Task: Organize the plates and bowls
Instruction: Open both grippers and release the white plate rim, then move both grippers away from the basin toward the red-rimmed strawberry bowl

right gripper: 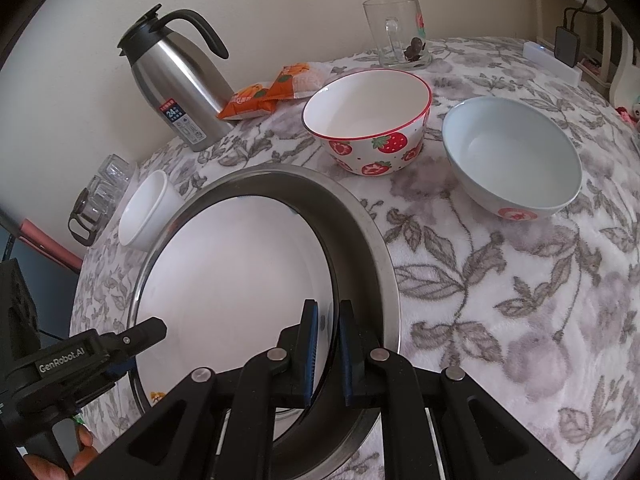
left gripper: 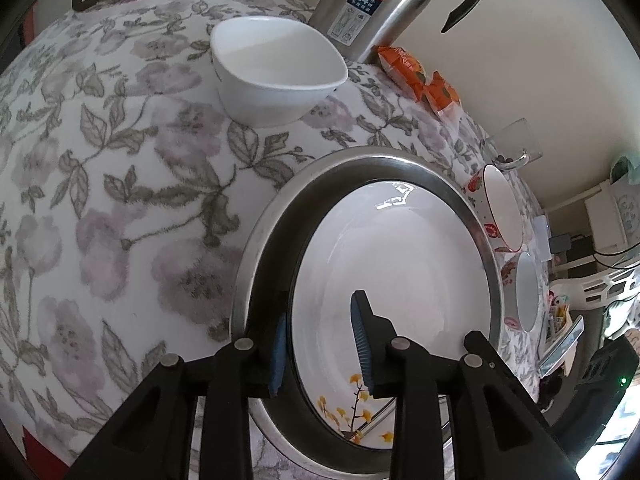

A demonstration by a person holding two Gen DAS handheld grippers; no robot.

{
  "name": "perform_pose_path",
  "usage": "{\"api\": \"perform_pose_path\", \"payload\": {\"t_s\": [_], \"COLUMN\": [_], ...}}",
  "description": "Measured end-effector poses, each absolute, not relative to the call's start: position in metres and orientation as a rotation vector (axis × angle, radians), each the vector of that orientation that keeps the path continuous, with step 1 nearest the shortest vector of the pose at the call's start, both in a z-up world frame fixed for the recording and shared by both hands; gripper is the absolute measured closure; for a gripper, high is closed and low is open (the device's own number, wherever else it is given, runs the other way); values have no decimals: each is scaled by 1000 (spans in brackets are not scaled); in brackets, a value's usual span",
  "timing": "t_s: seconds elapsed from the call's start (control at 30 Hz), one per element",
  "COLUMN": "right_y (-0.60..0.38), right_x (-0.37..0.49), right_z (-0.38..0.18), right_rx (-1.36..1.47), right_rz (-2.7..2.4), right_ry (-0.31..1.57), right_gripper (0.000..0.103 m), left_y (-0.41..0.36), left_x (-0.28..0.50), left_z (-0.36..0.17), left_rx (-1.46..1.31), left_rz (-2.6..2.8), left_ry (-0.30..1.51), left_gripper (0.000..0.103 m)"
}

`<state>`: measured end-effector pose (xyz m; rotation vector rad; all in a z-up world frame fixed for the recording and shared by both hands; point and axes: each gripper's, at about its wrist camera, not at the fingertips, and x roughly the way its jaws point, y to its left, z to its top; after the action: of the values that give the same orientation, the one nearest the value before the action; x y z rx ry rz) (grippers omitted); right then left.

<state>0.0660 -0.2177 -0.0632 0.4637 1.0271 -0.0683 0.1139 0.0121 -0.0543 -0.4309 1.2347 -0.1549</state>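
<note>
Two claws meet at one white plate, which lies inside a steel tray on the flowered desk. Our right claw is clamped tight on the plate's rim. Our left claw stands partly open astride the opposite rim, pads apart from it. Three bowls sit nearby: white, strawberry, pale blue.
</note>
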Motion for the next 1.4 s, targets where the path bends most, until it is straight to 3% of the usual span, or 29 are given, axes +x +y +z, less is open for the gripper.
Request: {"api": "perform_pose_path", "payload": {"t_s": [0.3,0.43,0.7,1.0,1.17,1.3,1.4], "right_y": [-217,-218,-220,-222,-208,-198,-194], "right_x": [66,65,62,56,54,54,55], "right_z": [-63,-59,-54,-31,-18,-18,-19], "right_rx": [465,461,469,390,306,226,189], "right_rz": [-68,-72,-77,-121,-112,-144,-154], "right_ry": [1025,1010,996,938,906,900,900], "right_gripper": [91,91,91,86,76,44,42], "left_y": [10,9,5,16,22,23,26], "left_x": [116,113,109,107,108,107,107], "left_z": [-48,-27,-9,-14,-18,-21,-21], "left_rx": [-375,-310,-282,-271,-252,-225,-212], "left_rz": [-135,-116,-132,-40,20,61,86], "left_ry": [1206,1103,1041,1066,1094,1107,1106], "left_gripper": [71,62,60,52,50,35,32]}}
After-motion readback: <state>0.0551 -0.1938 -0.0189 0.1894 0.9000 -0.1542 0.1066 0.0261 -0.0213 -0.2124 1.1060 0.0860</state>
